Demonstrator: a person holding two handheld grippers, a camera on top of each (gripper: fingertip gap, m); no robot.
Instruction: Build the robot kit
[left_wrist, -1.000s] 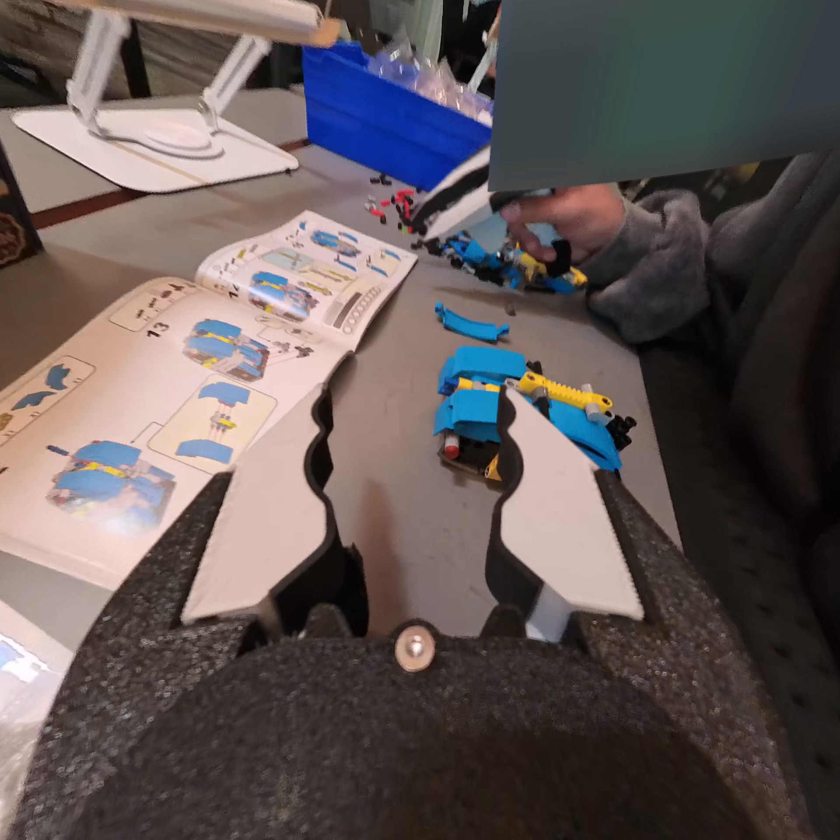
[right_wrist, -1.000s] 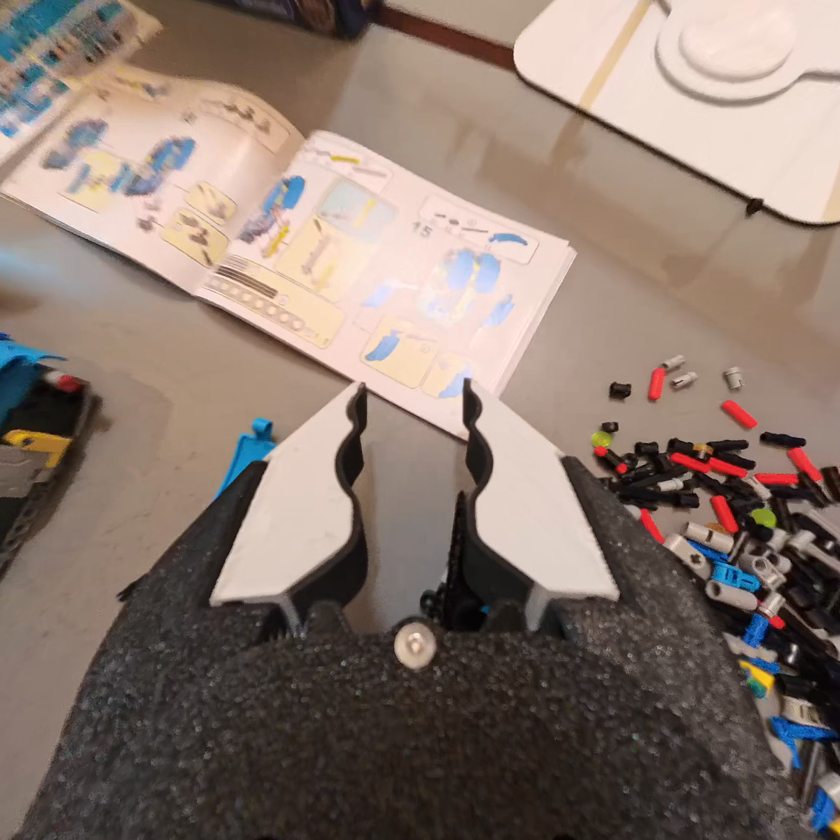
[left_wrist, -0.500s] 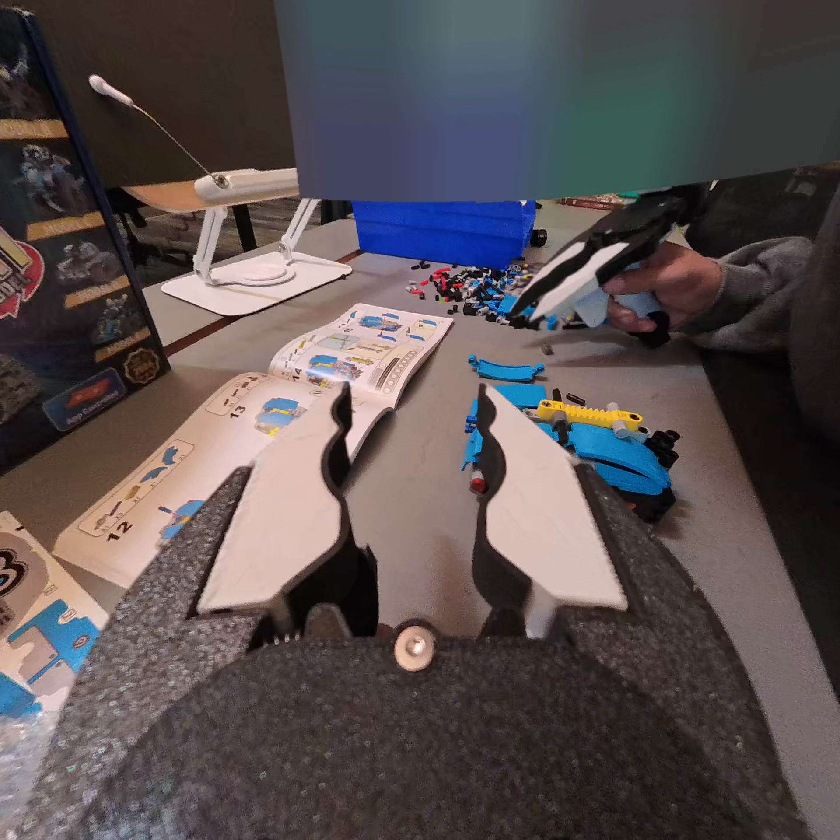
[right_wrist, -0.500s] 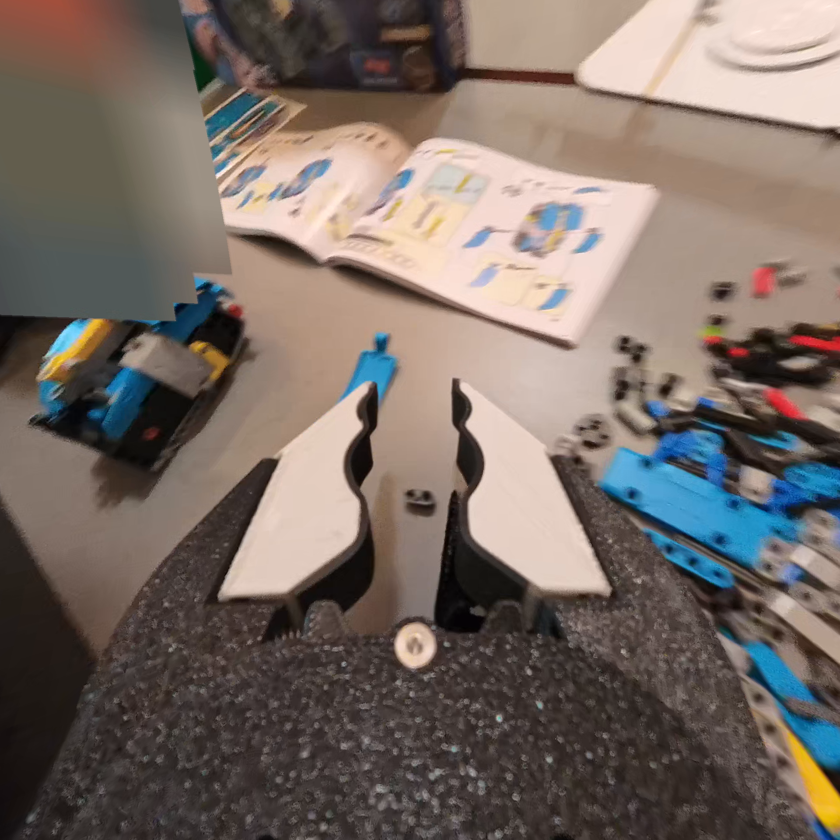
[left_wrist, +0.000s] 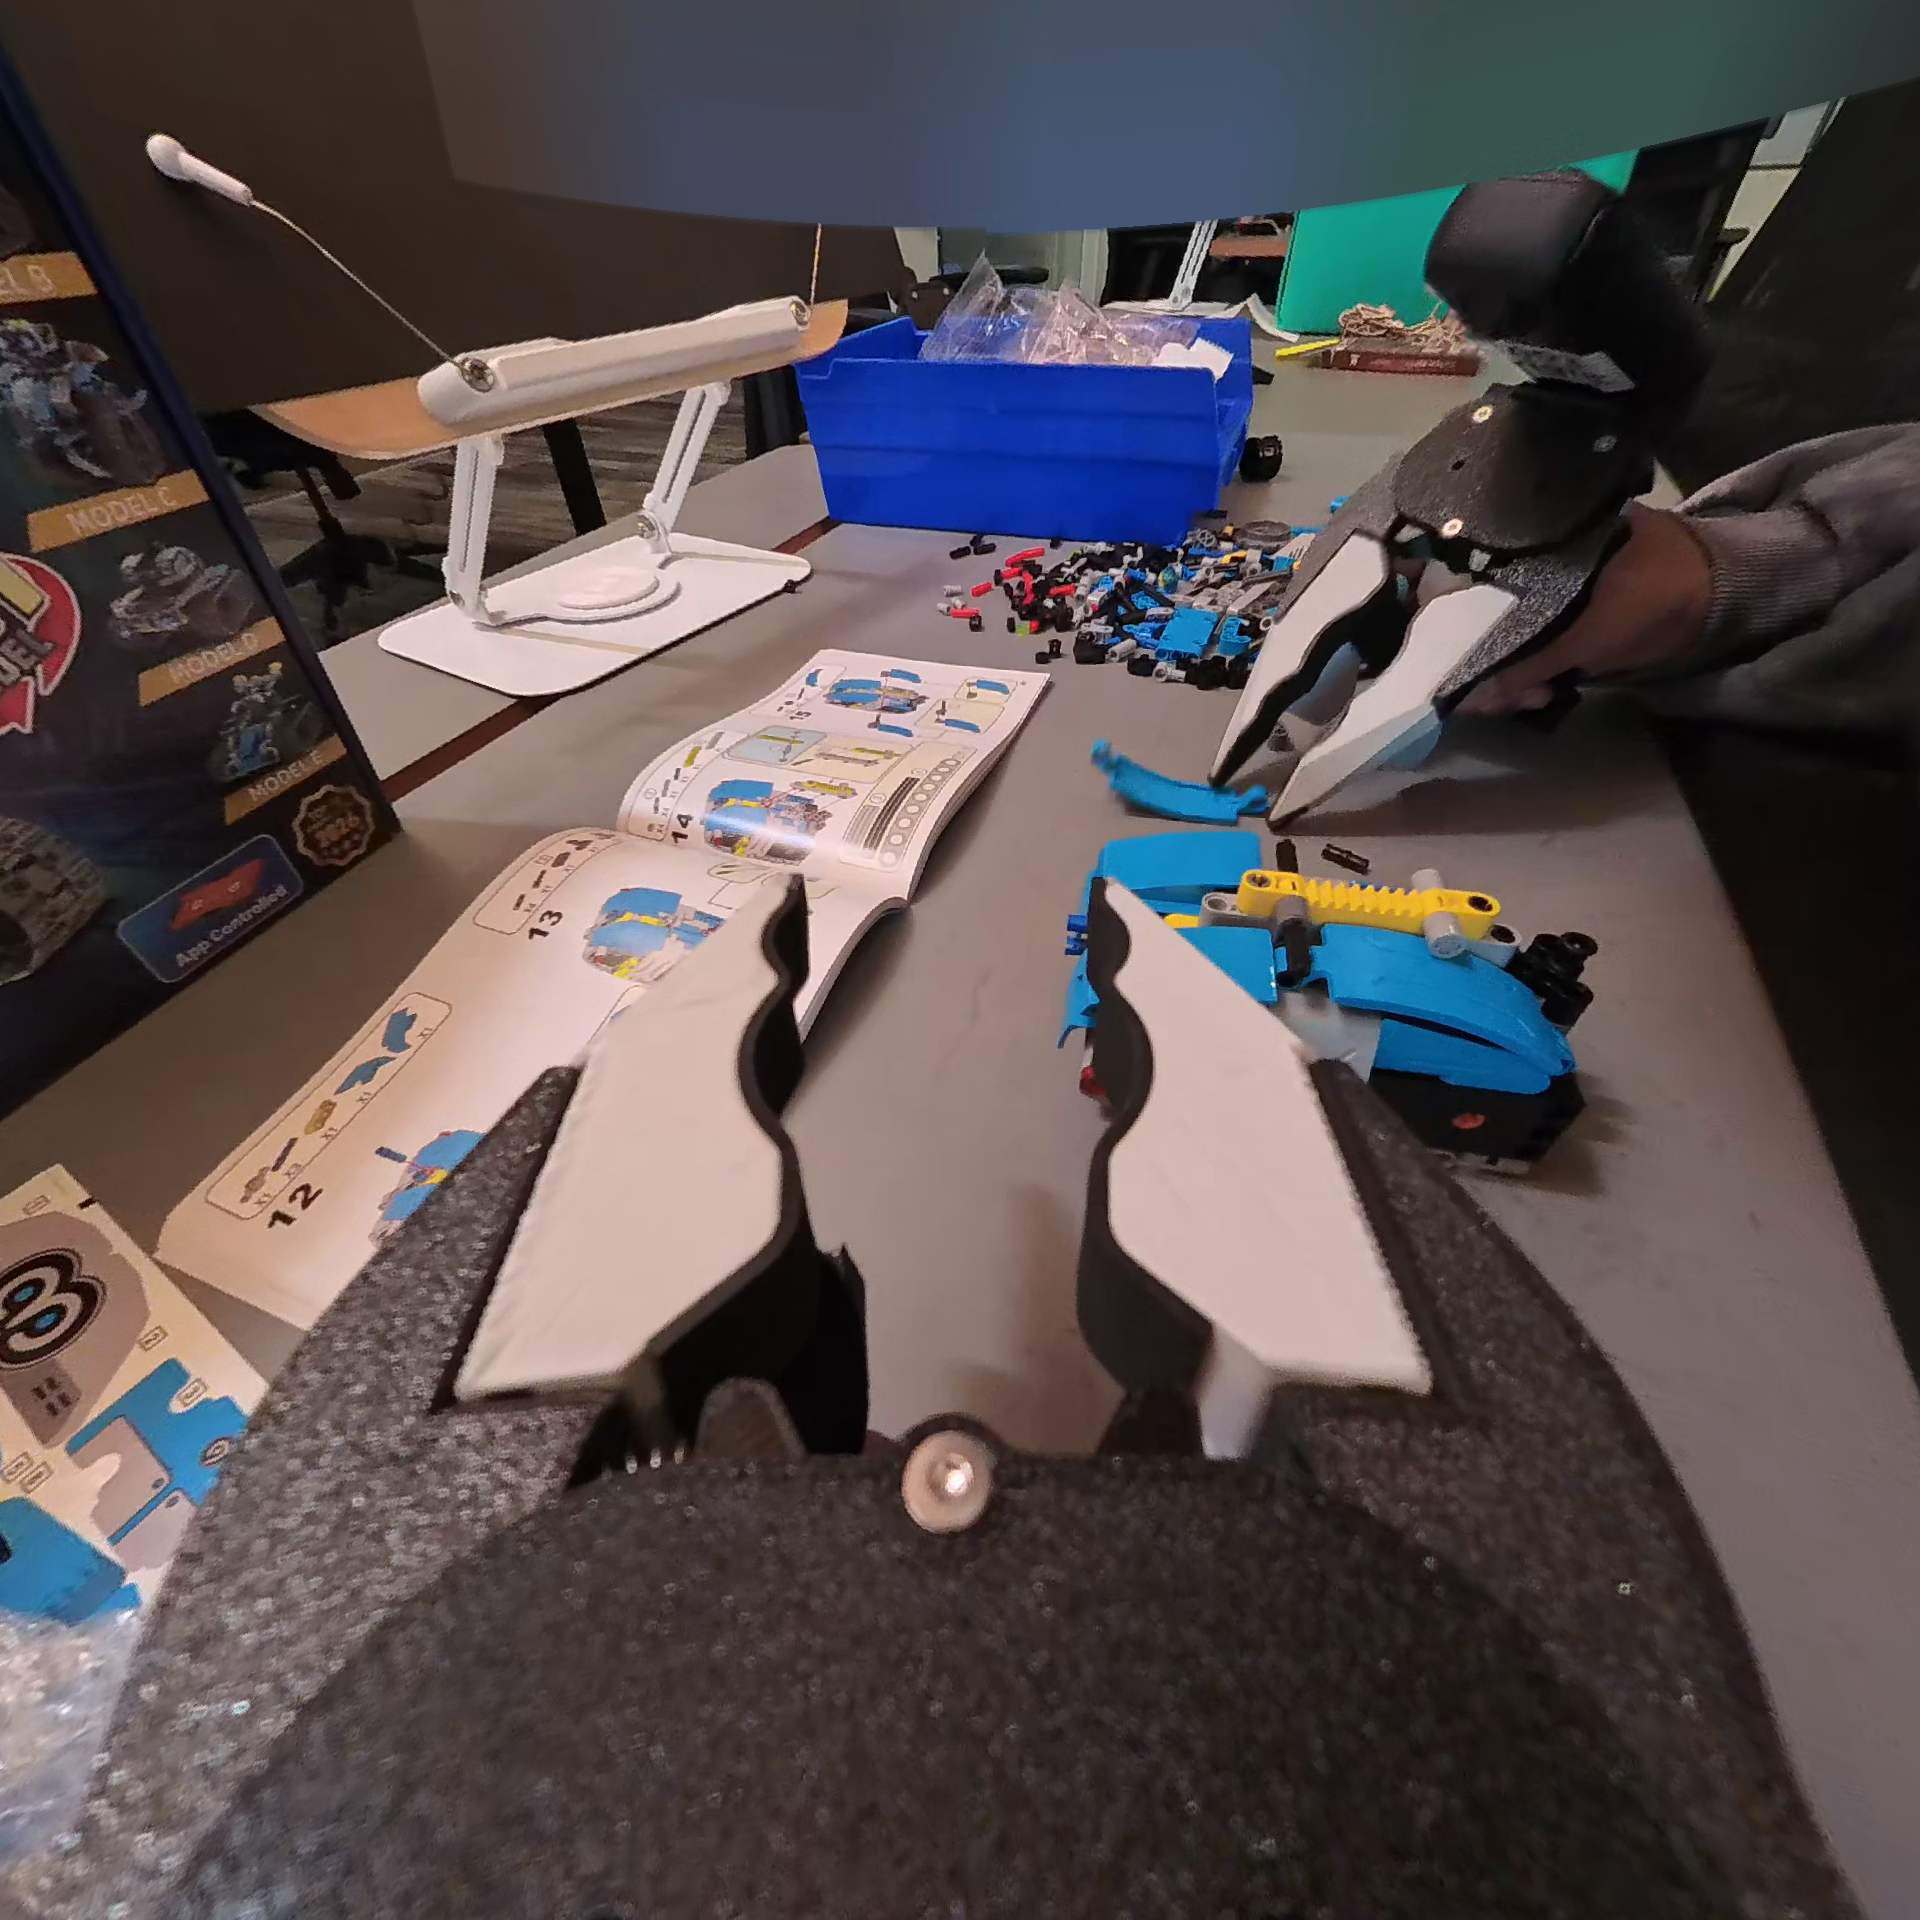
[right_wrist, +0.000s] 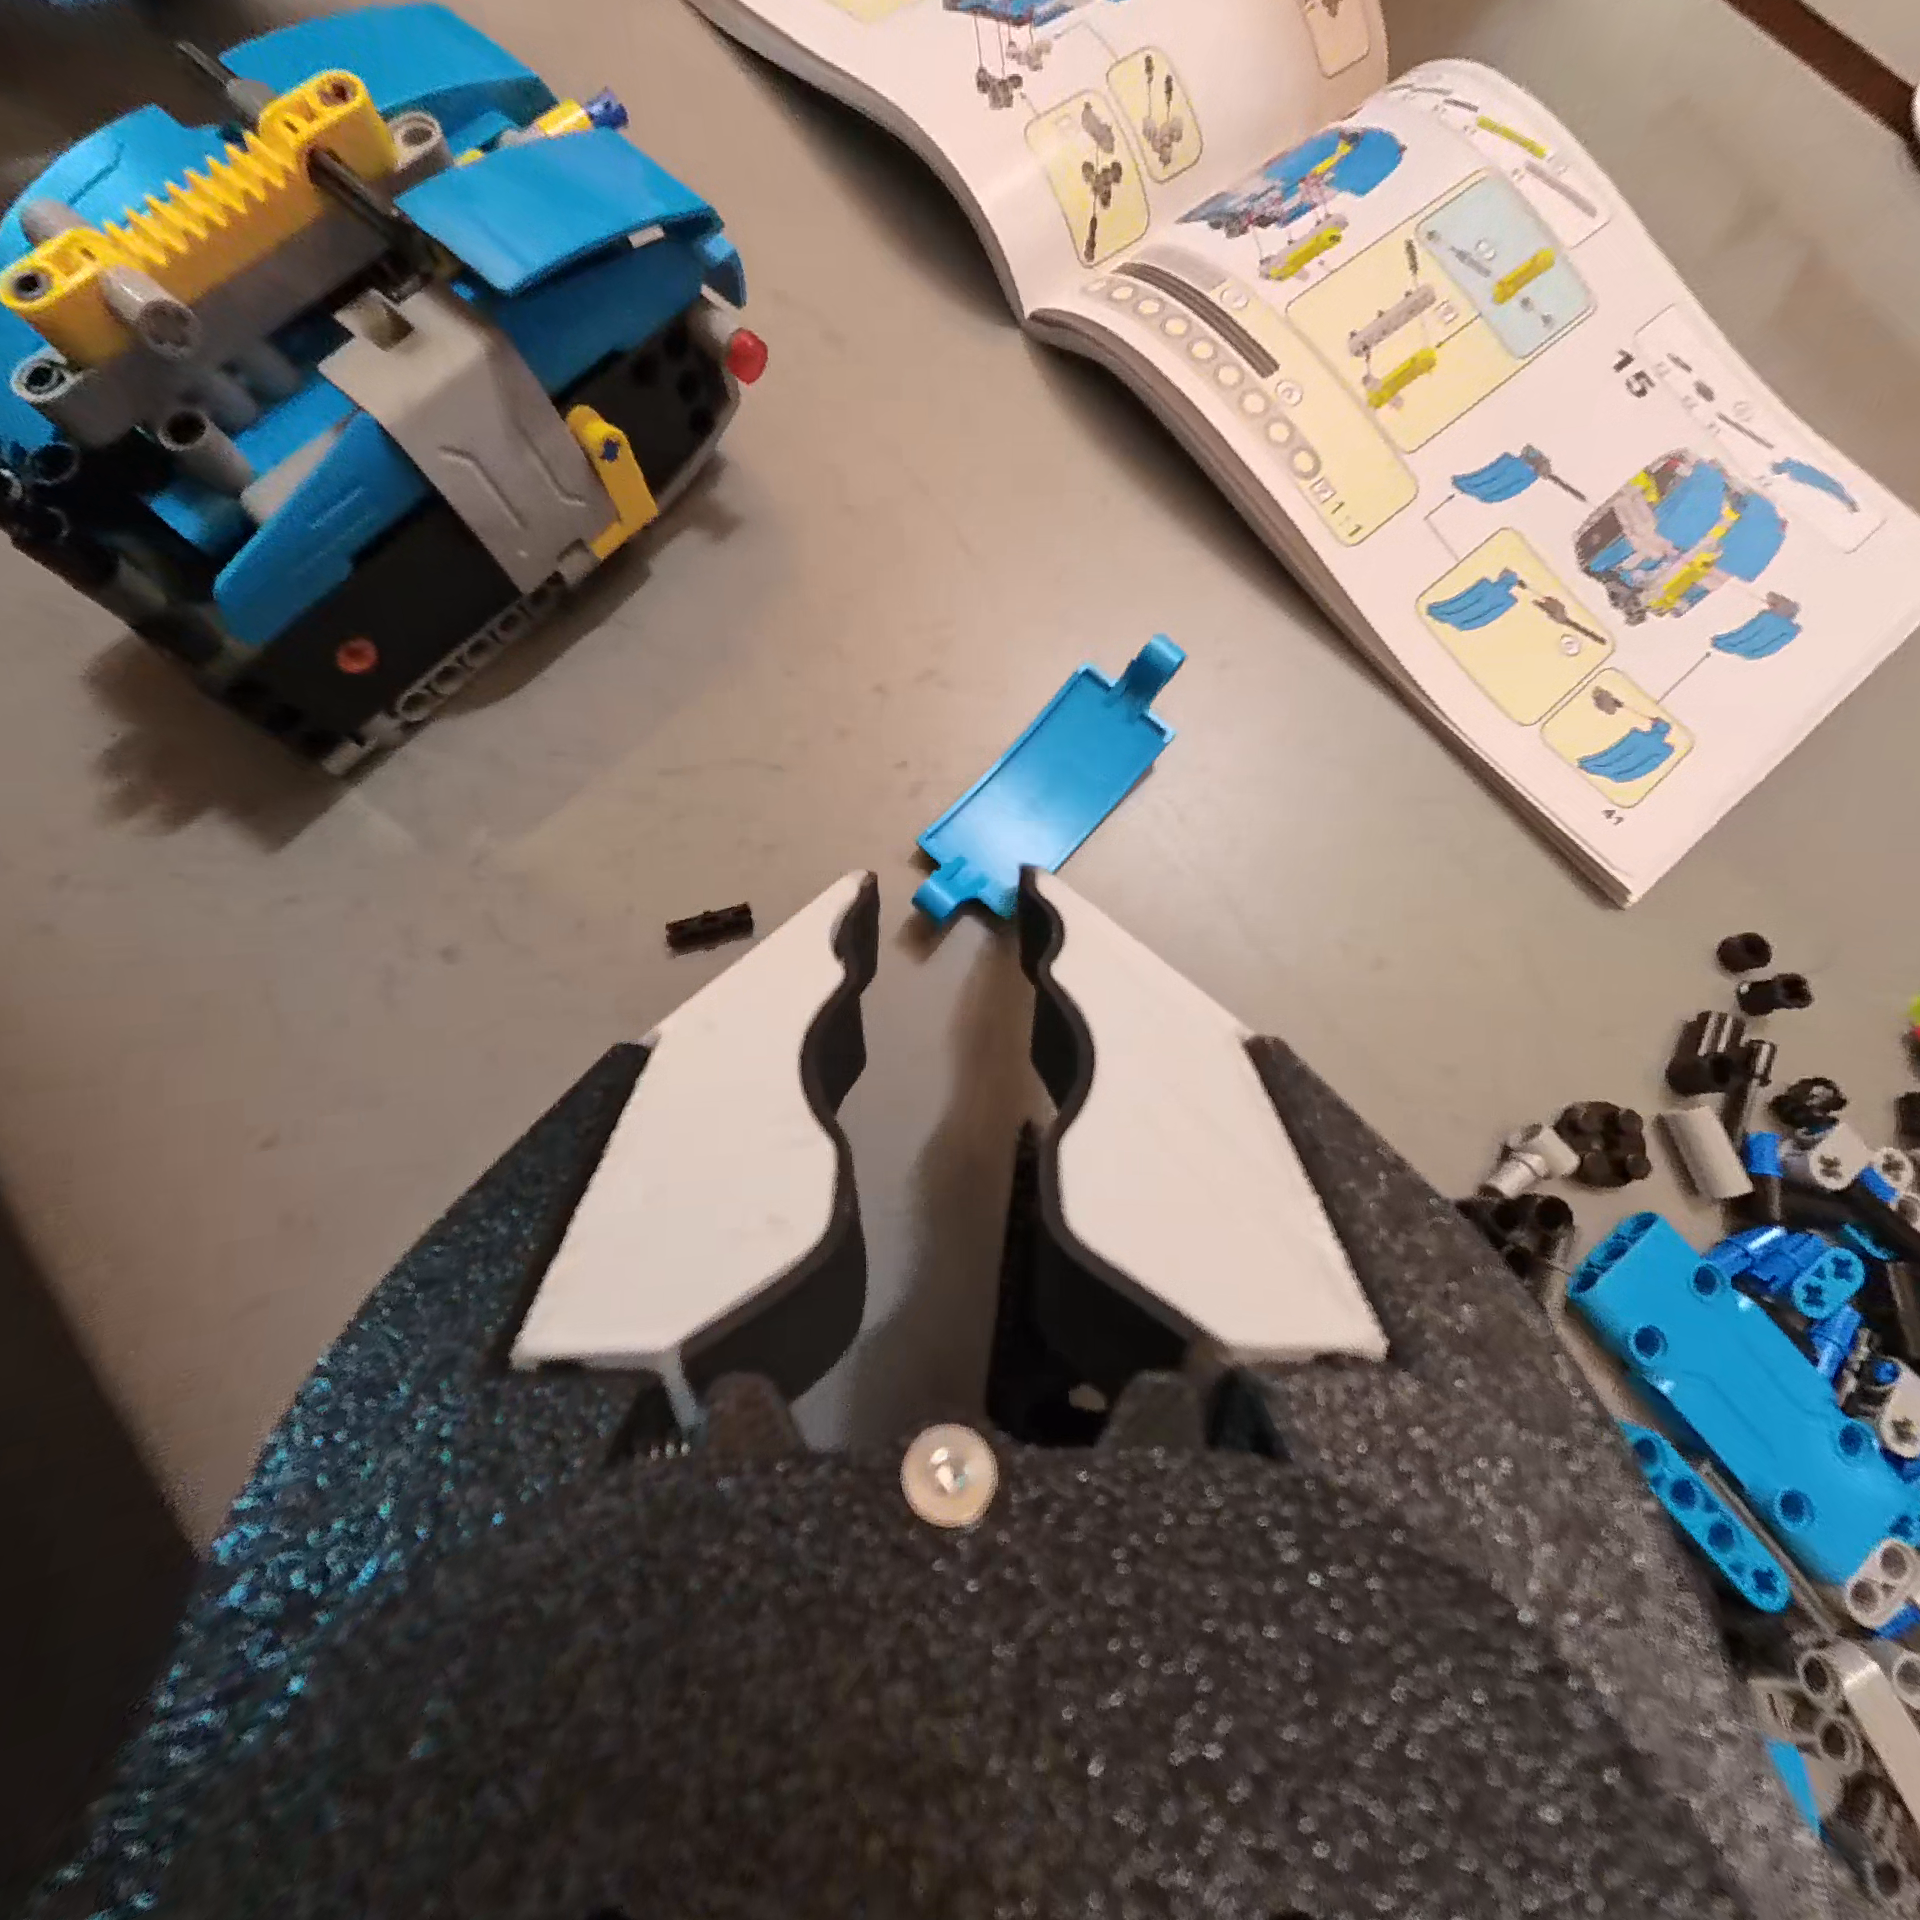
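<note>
My right gripper (right_wrist: 945, 883) is open and low over the grey table, its fingertips on either side of the near tab of a flat blue panel (right_wrist: 1049, 779). It is not shut on the panel. A small black pin (right_wrist: 707, 925) lies just left of it. The left wrist view shows this gripper (left_wrist: 1262, 795) tipped down at the panel (left_wrist: 1174, 792). My left gripper (left_wrist: 945, 904) is open and empty above the table. It is beside a partly built blue, yellow and black brick model (left_wrist: 1351, 977), which also shows in the right wrist view (right_wrist: 343, 364).
An open instruction booklet (left_wrist: 831, 790) lies left of the model. A pile of small loose parts (left_wrist: 1132, 613) sits in front of a blue bin (left_wrist: 1029, 436). A white stand (left_wrist: 592, 613), a dark box (left_wrist: 125, 623) and a sticker sheet (left_wrist: 83, 1403) are to the left. My right fingertips sit around 20 cm from my left ones.
My right gripper moved away from the parts pile and came down at the blue panel. My left gripper tilted up from looking down at the model to a more level view and narrowed slightly.
</note>
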